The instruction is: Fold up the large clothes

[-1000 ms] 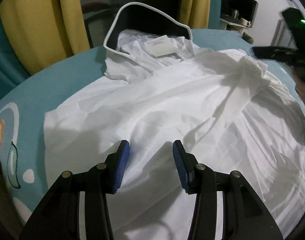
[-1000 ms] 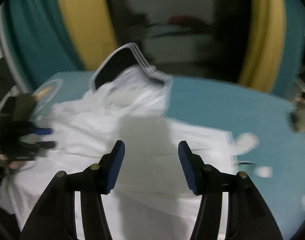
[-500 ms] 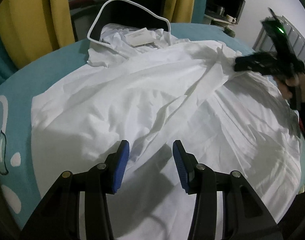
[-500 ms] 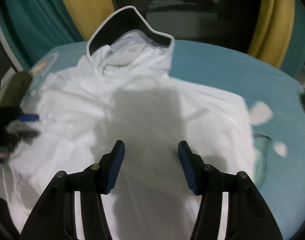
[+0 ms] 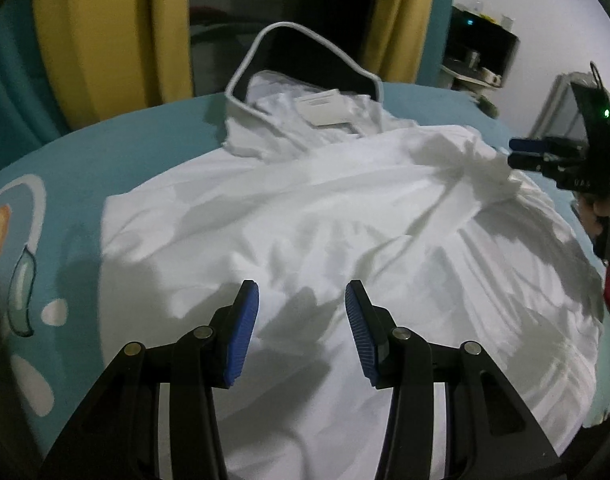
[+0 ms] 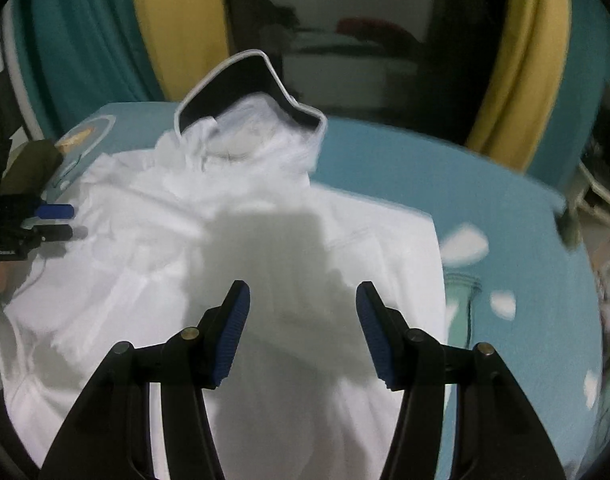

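Observation:
A large white garment (image 5: 305,220) lies spread and wrinkled on a teal bed sheet (image 5: 145,140), its collar and white label (image 5: 325,110) at the far end. My left gripper (image 5: 301,292) hovers open over the garment's near part, with nothing between its blue pads. In the right wrist view the garment (image 6: 265,248) fills the middle, and my right gripper (image 6: 303,292) hangs open above it, holding nothing. Seen from the left wrist, the right gripper (image 5: 521,154) sits beside a bunched fold at the garment's right edge. Over at the garment's left edge is the left gripper (image 6: 59,222).
A black shape with white piping (image 5: 297,56) stands behind the collar. Yellow curtains (image 5: 105,40) hang beyond the bed. A dark shelf with small items (image 5: 481,52) is at the far right. The sheet's printed patches (image 6: 465,242) show beside the garment.
The right gripper has shifted a little along the garment's right side, and its view has swung. The left view has rolled slightly. Both grippers' jaws keep the same width.

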